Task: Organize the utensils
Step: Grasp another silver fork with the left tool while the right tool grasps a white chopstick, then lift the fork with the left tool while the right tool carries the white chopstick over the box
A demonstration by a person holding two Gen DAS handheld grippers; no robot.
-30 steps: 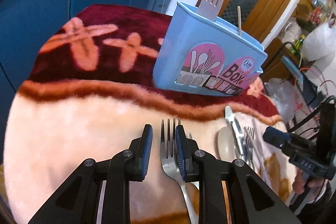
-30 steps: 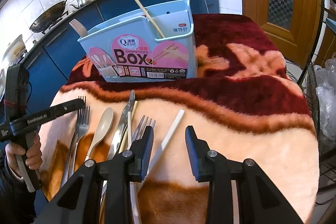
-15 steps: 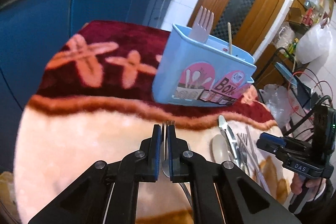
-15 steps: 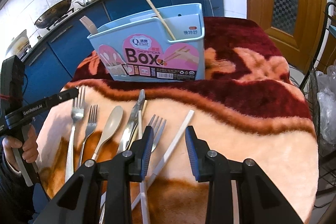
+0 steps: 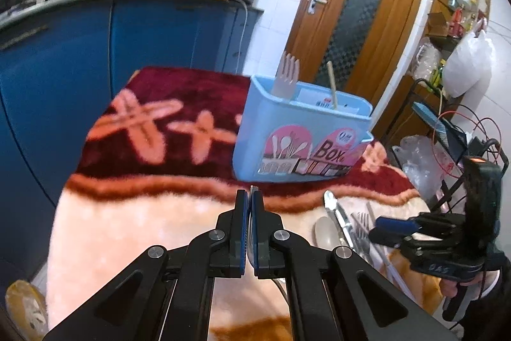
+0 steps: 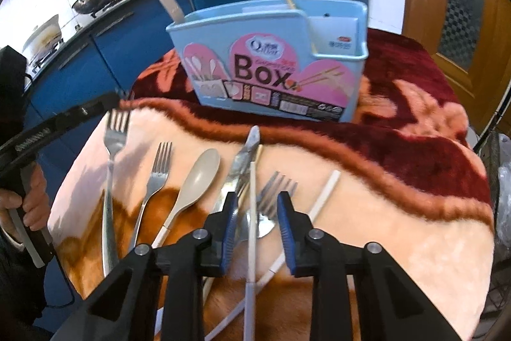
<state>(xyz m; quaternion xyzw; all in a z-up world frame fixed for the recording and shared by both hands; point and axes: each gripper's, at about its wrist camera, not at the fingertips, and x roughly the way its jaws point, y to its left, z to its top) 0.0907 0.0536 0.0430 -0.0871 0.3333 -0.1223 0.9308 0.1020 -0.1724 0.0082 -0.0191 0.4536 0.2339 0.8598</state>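
Blanket-covered table (image 6: 399, 213); left tool (image 5: 248, 197) clamps fork (image 5: 254, 188), mostly hidden; right tool (image 6: 257, 207) closing, empty.

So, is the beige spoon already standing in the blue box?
No, the beige spoon lies flat on the blanket, in front of the blue box.

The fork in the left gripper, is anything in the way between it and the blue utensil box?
Nothing visible does. Only bare blanket lies between the left gripper, shut on the fork, and the blue box.
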